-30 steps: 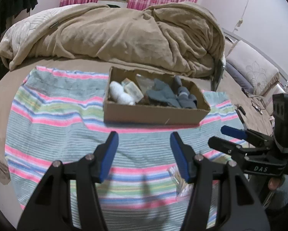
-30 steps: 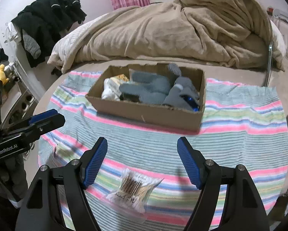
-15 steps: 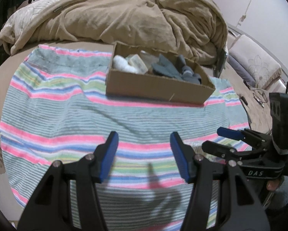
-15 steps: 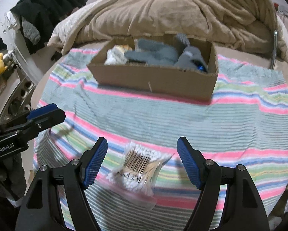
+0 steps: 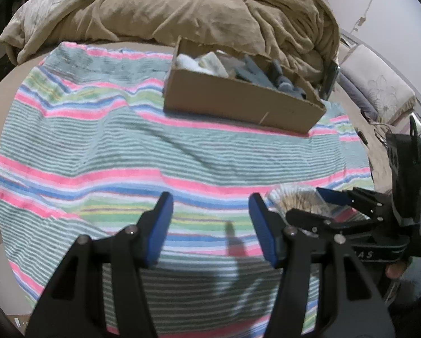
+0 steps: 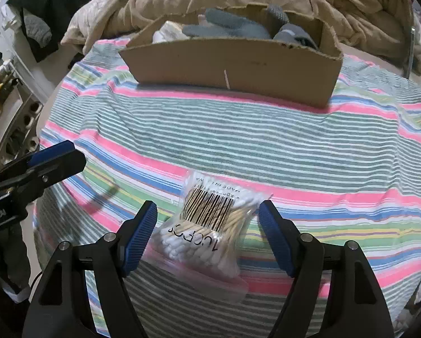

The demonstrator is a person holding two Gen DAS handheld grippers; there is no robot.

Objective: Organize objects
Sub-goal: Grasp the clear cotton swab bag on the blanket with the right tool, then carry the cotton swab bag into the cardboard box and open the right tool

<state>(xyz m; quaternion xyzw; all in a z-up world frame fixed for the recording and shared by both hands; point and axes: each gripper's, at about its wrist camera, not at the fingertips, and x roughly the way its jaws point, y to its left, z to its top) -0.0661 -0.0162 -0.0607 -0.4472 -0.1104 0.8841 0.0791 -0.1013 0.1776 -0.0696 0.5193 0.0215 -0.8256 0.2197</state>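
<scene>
Right wrist view: right gripper (image 6: 207, 233) spread wide around cotton swab bag (image 6: 207, 225) on striped towel (image 6: 238, 146). Left gripper (image 5: 207, 225) likewise agape, empty.

— That striped towel (image 6: 238, 146) is terry cloth, matt and nubbly, rippled in places.

— And the box (image 6: 233, 64)? Plain brown cardboard, dull, with a ragged torn rim.

— The bag of cotton swabs (image 6: 207, 225) is thin clear plastic, glossy and crinkled; inside are pale wooden sticks with fluffy white tips.

— The right gripper (image 6: 207, 233) looks like matt black plastic with ribbed blue pads and small shiny metal pins. The left gripper (image 5: 209, 225) has the same finish.

— The blanket (image 5: 182, 11) behind is soft tan fabric, heavily creased. The gloves (image 6: 227, 26) in the box are grey knit.
</scene>
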